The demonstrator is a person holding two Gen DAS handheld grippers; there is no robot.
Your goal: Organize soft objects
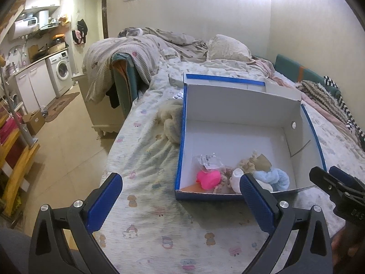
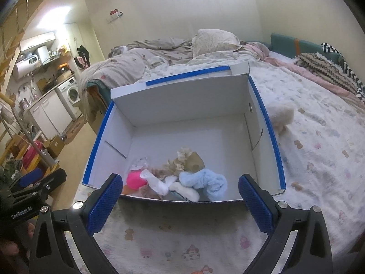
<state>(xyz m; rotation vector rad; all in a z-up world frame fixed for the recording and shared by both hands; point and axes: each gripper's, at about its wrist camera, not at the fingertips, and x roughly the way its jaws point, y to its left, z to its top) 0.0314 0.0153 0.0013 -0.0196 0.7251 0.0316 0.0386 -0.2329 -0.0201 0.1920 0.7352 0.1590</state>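
A white cardboard box (image 2: 255, 123) with blue edges lies open on the bed, also in the left wrist view as the box (image 1: 294, 137). Its near end holds a pink item (image 2: 134, 180), white socks (image 2: 157, 183), a light blue fluffy piece (image 2: 205, 180), beige scrunchies (image 2: 180, 162) and a clear plastic bag (image 1: 207, 159). A cream fluffy item (image 1: 170, 123) lies on the sheet left of the box. Another cream fluffy item (image 2: 281, 116) lies right of it. My left gripper (image 1: 180, 182) is open and empty before the box's near left corner. My right gripper (image 2: 180, 182) is open and empty at the near wall.
The box lid (image 2: 189, 76) stands up at the far side. Crumpled quilts and a pillow (image 2: 214, 38) cover the bed's far end, with striped blankets (image 2: 328, 68) at the right. Left of the bed are bare floor (image 1: 68, 141), a washing machine (image 1: 61, 70) and a yellow wooden frame (image 1: 20, 159).
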